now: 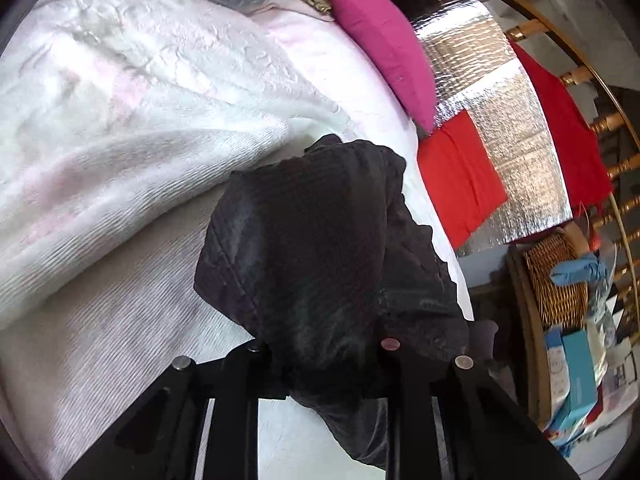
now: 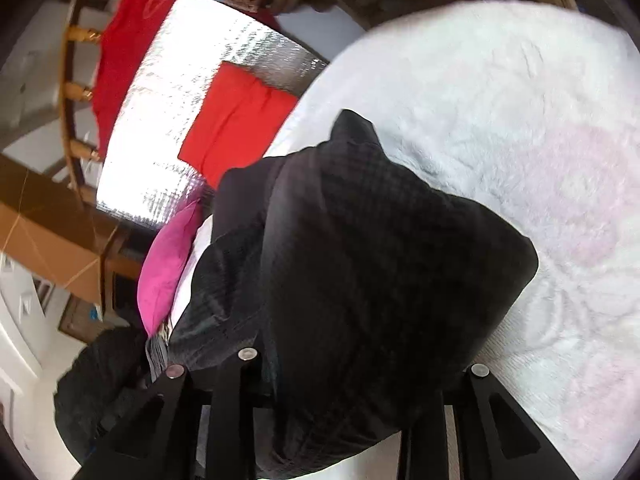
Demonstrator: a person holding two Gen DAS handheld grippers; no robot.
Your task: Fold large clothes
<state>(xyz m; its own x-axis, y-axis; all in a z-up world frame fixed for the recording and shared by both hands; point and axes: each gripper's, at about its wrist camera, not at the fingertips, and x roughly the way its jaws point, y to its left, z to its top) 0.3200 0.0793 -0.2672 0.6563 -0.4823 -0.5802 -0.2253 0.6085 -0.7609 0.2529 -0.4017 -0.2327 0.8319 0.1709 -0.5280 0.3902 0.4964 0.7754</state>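
Note:
A black quilted garment (image 1: 312,232) is bunched up over my left gripper (image 1: 322,340), rising in a lump from between its jaws and hiding the fingertips. The jaws stand narrow and pinch the cloth. In the right wrist view the same black garment (image 2: 380,240) drapes in a big fold over my right gripper (image 2: 360,364), which also clamps cloth, its fingertips covered. More of the garment hangs down at the lower left (image 2: 108,380). Both grippers hover above a fluffy white-and-pink blanket (image 1: 140,100) on the bed.
A magenta pillow (image 1: 380,40) lies at the bed's edge. Beyond it a silver foil mat (image 1: 500,100) carries a folded red cloth (image 1: 460,184). Another red cloth (image 1: 568,128) hangs on a wooden railing (image 1: 616,168). A wicker basket (image 1: 556,276) and boxes (image 1: 576,380) stand on the right.

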